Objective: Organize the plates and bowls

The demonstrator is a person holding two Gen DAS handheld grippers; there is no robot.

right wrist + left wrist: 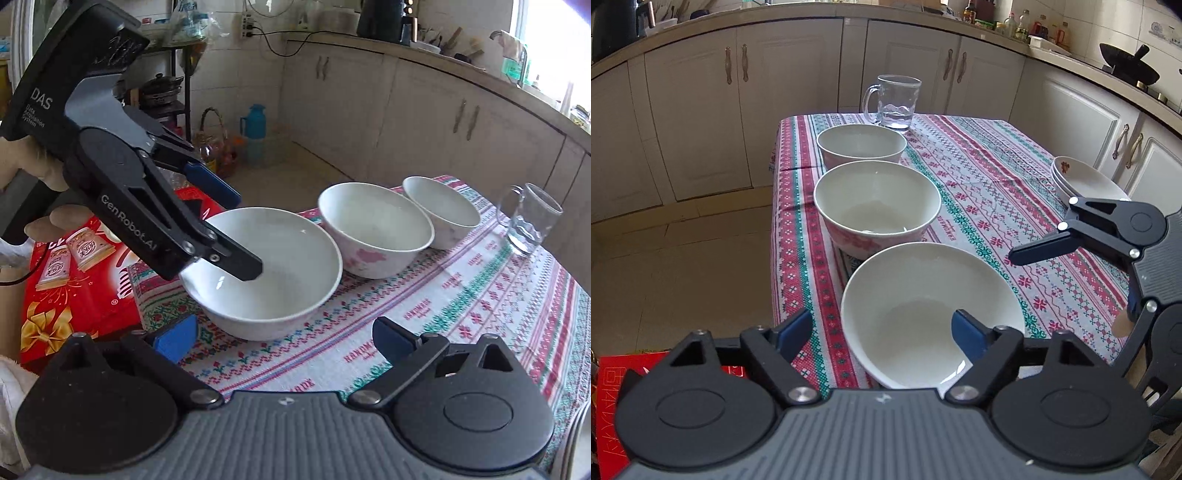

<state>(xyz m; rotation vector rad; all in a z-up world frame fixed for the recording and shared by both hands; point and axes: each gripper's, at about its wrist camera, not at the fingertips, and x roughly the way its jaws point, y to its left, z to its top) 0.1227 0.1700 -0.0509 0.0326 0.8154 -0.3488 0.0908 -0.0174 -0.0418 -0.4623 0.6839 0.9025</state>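
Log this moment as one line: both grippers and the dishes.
left gripper: open, astride rim of nearest bowl | right gripper: open, empty | middle bowl, far bowl, plate stack: on tablecloth, none gripped

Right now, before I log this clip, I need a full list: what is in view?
bowls: three, white, in a row along the table's left edge; nearest one tilted, its rim between the left fingers.
plates: small stack, white, table's right edge.
mug: one, clear glass, far end.
tablecloth: one, red, green and white.
box: one, red, beside the table.
thermos: one, teal, on the floor.
wok: one, black, on the counter.
left gripper: black, blue pads, at the nearest bowl.
right gripper: black, open, empty.
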